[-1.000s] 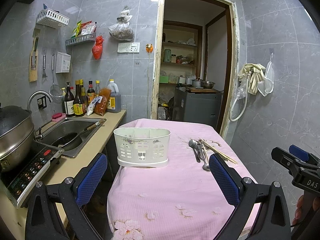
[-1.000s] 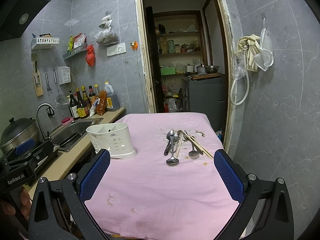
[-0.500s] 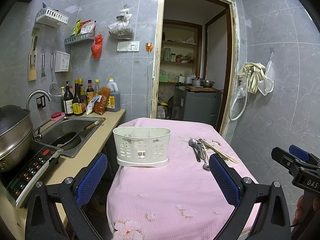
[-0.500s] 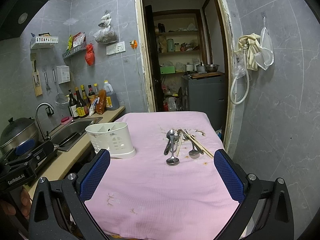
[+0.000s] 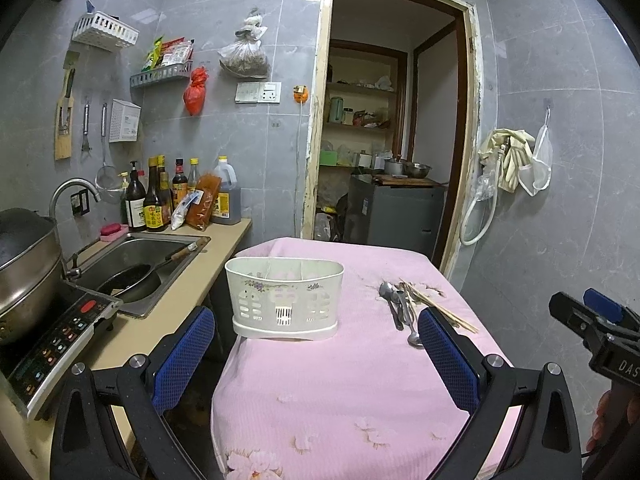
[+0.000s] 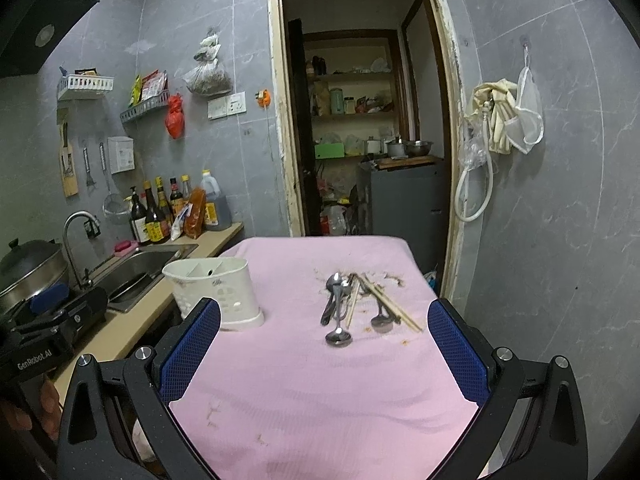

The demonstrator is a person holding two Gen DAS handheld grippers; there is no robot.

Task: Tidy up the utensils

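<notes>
A white utensil caddy (image 5: 285,298) with dividers stands on the pink-clothed table (image 5: 340,392); it also shows in the right wrist view (image 6: 216,294). A pile of metal spoons (image 6: 338,310) and wooden chopsticks (image 6: 390,306) lies on the cloth to its right; the spoons (image 5: 400,308) and chopsticks (image 5: 438,306) show in the left view too. My left gripper (image 5: 316,356) is open and empty, near the table's front edge before the caddy. My right gripper (image 6: 324,352) is open and empty, short of the spoons.
A counter on the left holds a sink (image 5: 136,258) with a pan, sauce bottles (image 5: 160,200), an induction cooker (image 5: 52,340) and a large pot (image 5: 24,264). A doorway (image 5: 384,140) opens behind the table. A tiled wall (image 5: 560,200) with hanging gloves runs along the right.
Both views have shifted only slightly; the caddy and utensils lie where they were. Both grippers remain open and empty.
</notes>
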